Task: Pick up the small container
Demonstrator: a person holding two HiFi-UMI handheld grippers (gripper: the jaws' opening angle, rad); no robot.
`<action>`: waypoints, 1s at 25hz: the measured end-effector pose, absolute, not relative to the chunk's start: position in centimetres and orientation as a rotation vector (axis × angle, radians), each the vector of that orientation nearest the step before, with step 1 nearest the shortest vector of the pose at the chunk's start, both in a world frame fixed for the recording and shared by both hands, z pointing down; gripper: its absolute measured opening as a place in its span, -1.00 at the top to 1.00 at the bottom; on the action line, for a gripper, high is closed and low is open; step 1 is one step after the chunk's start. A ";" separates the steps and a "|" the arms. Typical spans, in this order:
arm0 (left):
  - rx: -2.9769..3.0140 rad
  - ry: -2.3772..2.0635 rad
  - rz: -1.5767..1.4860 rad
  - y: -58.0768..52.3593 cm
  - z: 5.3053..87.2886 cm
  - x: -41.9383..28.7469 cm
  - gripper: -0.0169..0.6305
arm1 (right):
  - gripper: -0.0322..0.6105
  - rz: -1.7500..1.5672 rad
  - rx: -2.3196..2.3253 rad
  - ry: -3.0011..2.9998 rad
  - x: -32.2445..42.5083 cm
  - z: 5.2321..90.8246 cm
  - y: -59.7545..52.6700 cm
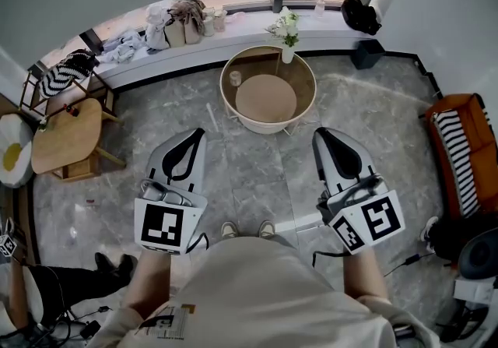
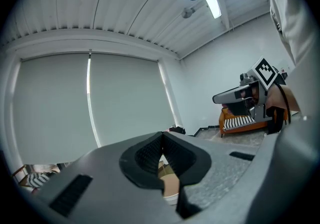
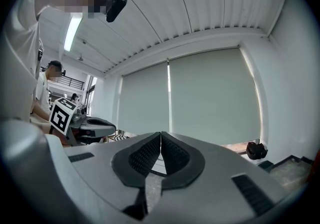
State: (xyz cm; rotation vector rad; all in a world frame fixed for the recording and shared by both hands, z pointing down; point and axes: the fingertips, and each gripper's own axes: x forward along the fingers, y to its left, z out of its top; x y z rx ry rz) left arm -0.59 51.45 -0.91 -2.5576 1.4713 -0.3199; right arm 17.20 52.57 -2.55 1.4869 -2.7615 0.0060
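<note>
A small pale container (image 1: 235, 78) stands on the left part of a round glass-topped table (image 1: 303, 78), whose tan lower shelf shows through the glass. In the head view both grippers are held side by side above the grey floor, well short of the table. My left gripper (image 1: 198, 135) points up-right toward it and my right gripper (image 1: 320, 134) points up-left. The left gripper (image 2: 161, 140) has its jaws closed together with nothing between them. The right gripper (image 3: 160, 140) is shut and empty too. Neither gripper view shows the container.
A white vase of flowers (image 1: 287, 41) stands at the table's far rim. A wooden side table (image 1: 66, 136) is at the left and an orange sofa (image 1: 459, 156) at the right. Bags (image 1: 180, 22) crowd the window sill. A second person (image 3: 49, 85) stands behind.
</note>
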 end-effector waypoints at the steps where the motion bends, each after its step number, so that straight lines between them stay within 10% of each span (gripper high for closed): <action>1: -2.556 1.473 -0.321 51.4 -0.9 -0.3 0.92 | 0.88 0.004 1.485 -2.762 17.5 -2.6 52.5; 25: -2.429 1.633 -0.354 52.3 -0.6 3.8 0.92 | 0.88 -0.015 1.379 -2.828 23.1 -0.5 51.5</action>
